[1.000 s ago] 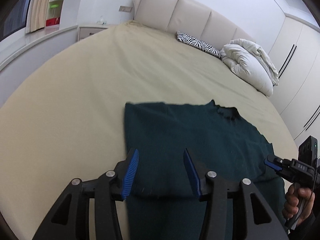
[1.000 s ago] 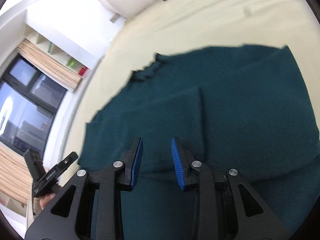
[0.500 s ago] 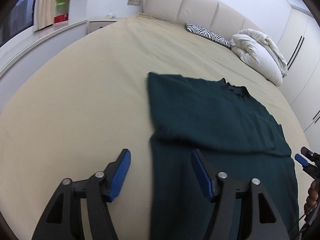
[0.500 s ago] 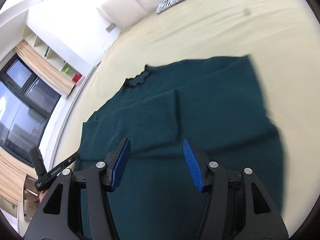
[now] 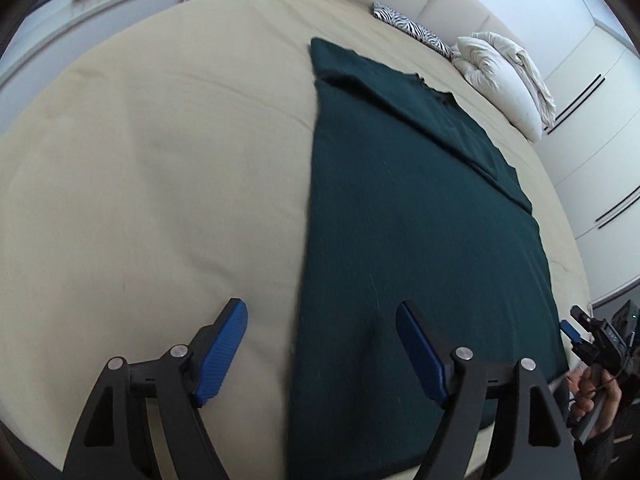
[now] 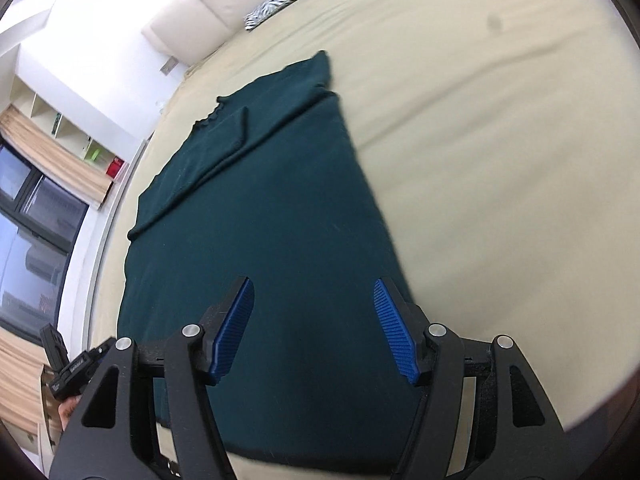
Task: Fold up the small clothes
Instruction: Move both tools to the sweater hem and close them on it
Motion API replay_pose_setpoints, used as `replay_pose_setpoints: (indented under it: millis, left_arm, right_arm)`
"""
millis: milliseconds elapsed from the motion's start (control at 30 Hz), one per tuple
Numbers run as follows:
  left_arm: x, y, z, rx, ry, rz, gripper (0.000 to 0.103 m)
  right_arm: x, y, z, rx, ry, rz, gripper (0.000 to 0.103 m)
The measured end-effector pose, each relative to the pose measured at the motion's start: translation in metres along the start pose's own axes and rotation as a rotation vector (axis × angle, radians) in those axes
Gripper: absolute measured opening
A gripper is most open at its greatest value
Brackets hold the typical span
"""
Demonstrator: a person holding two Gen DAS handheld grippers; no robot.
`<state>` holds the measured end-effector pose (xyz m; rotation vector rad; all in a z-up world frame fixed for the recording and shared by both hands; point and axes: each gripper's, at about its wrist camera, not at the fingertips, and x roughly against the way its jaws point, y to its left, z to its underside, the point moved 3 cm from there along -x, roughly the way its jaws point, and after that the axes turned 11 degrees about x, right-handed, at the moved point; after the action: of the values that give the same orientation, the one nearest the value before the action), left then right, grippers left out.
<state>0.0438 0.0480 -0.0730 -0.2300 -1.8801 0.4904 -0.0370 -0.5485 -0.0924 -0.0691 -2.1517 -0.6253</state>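
Observation:
A dark green sweater (image 5: pixel 408 216) lies flat on the beige bed (image 5: pixel 160 160), sleeves folded in across the chest, collar at the far end. It also shows in the right wrist view (image 6: pixel 260 216). My left gripper (image 5: pixel 324 354) is open and empty, hovering over the sweater's near left edge. My right gripper (image 6: pixel 316 328) is open and empty over the sweater's near right part. The right gripper also shows at the right edge of the left wrist view (image 5: pixel 576 330).
A white duvet (image 5: pixel 508 76) and a zebra pillow (image 5: pixel 412 34) lie at the headboard end. White wardrobes (image 5: pixel 592 128) stand to the right. A window and shelves (image 6: pixel 48 184) are on the left side. The bed's near edge (image 6: pixel 520 436) is close below the grippers.
Both grippers pulled back from the sleeve fold toward the sweater's hem and opened wider. The sweater now lies still with the sleeves folded in.

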Motion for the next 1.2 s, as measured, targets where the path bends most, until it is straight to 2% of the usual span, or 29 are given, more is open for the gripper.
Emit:
replay_pose_setpoints:
  millis: [167, 400, 533, 767, 900, 1000, 1067, 1200]
  left_arm:
    - [0.006, 0.003, 0.016, -0.010, 0.029, 0.004, 0.079]
    - [0.005, -0.006, 0.023, -0.059, 0.065, -0.047, 0.075]
    - [0.007, -0.002, 0.025, -0.048, 0.078, -0.048, 0.062]
    - [0.012, 0.007, 0.027, -0.017, 0.123, -0.003, 0.040]
    - [0.015, 0.011, 0.028, 0.013, 0.152, 0.040, 0.039]
    - [0.015, 0.016, 0.027, 0.048, 0.173, 0.082, 0.048]
    - [0.016, 0.018, 0.027, 0.079, 0.186, 0.106, 0.050]
    - [0.017, 0.021, 0.028, 0.097, 0.198, 0.120, 0.049]
  right_arm:
    - [0.019, -0.016, 0.022, -0.029, -0.003, -0.002, 0.061]
    - [0.027, -0.019, 0.030, -0.043, 0.020, -0.002, 0.061]
    - [0.036, -0.026, 0.036, -0.048, 0.041, 0.028, 0.061]
    - [0.052, -0.039, 0.044, -0.121, 0.020, -0.005, 0.061]
    - [0.046, -0.039, 0.050, -0.150, 0.076, -0.071, 0.061]
    - [0.035, -0.035, 0.057, -0.151, 0.142, -0.109, 0.061]
    - [0.033, -0.036, 0.057, -0.162, 0.143, -0.111, 0.061]
    - [0.028, -0.042, 0.057, -0.218, 0.141, -0.176, 0.061]
